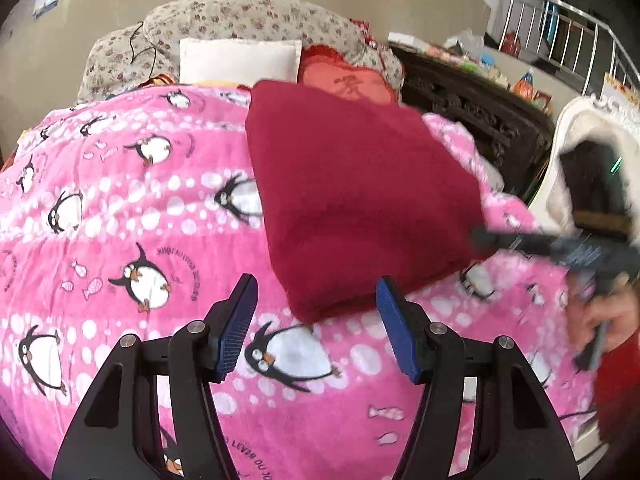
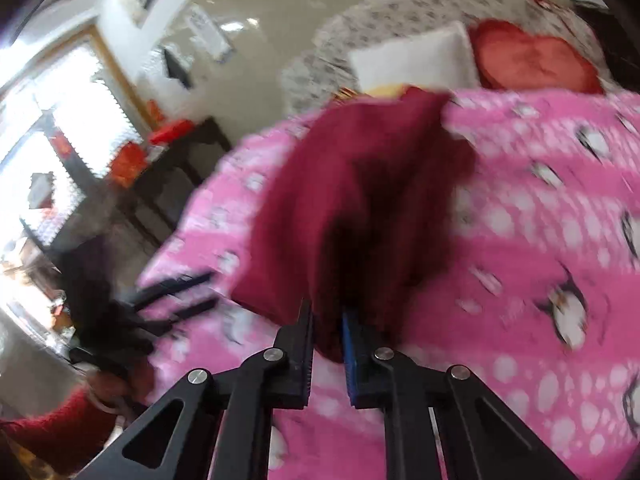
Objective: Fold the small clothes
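Right wrist view: the right hand-held gripper (image 2: 326,322) is clenched on the near edge of the dark red cloth (image 2: 360,200), likely to lift it for folding. It lies on the pink penguin blanket (image 1: 120,240). The left hand-held gripper (image 1: 316,300) waits released beside its corner.

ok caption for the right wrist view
Right gripper shut on a dark red cloth over a pink penguin blanket.

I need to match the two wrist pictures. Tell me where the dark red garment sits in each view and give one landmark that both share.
Left wrist: dark red garment centre-right on the pink penguin blanket, beyond the open left gripper.
Right wrist: garment centre, its near edge pinched in the right gripper.
Shared landmark: white pillow behind the garment.
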Tool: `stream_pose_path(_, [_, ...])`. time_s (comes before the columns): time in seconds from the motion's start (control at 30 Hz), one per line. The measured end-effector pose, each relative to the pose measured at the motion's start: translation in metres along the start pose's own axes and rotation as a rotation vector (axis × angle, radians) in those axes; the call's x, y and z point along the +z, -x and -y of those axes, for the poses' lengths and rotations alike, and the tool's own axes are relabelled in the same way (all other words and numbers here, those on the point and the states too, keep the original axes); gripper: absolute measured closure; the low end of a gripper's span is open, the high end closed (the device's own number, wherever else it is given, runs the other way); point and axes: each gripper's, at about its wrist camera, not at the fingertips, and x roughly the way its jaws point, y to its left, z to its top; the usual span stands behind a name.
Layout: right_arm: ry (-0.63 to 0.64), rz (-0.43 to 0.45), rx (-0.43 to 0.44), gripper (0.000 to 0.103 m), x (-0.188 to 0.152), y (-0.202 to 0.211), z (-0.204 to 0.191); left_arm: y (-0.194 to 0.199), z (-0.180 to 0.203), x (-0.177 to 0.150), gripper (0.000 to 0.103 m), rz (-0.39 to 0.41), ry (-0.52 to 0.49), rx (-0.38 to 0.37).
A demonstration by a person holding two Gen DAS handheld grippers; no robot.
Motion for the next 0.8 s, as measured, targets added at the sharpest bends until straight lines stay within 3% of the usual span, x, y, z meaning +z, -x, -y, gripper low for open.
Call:
stream_pose_path(0.07, [-0.026,0.005,0.017,0.092,-0.001,0.001,0.004,-0.002,-0.001,0.007,0.04,0.005,0.035,-0.024])
stream_pose_path(0.13, [0.02,0.027,-0.026,0.091,0.004,0.011,-0.008,-0.006,0.001,0.012,0.04,0.005,0.061,-0.037])
stream_pose_path(0.17, [0.039,0.048,-0.055,0.091,0.006,0.02,-0.016,-0.008,0.003,0.013,0.04,0.009,0.071,-0.044])
stream_pose_path(0.27, [0.046,0.119,-0.009,0.091,0.016,0.043,-0.033,-0.013,0.007,0.019,0.04,0.009,0.08,-0.049])
stream_pose_path(0.4, [0.133,0.216,-0.029,0.09,0.038,0.053,-0.061,-0.017,0.01,0.037,0.04,0.045,0.116,-0.065])
stream_pose_path(0.53, [0.175,0.149,-0.073,0.09,0.068,0.011,-0.056,-0.03,0.017,0.048,0.039,0.054,0.112,-0.019])
stream_pose_path(0.63, [0.204,0.08,-0.197,0.093,0.077,-0.021,-0.035,-0.036,0.021,0.046,0.033,0.06,0.07,0.023])
stream_pose_path(0.73, [0.126,0.096,-0.115,0.097,0.075,-0.024,0.0,-0.05,0.019,0.041,0.026,0.028,0.041,0.056])
stream_pose_path(0.8, [0.14,0.105,-0.115,0.097,0.072,-0.023,-0.001,-0.059,0.014,0.036,0.022,0.014,0.049,0.062])
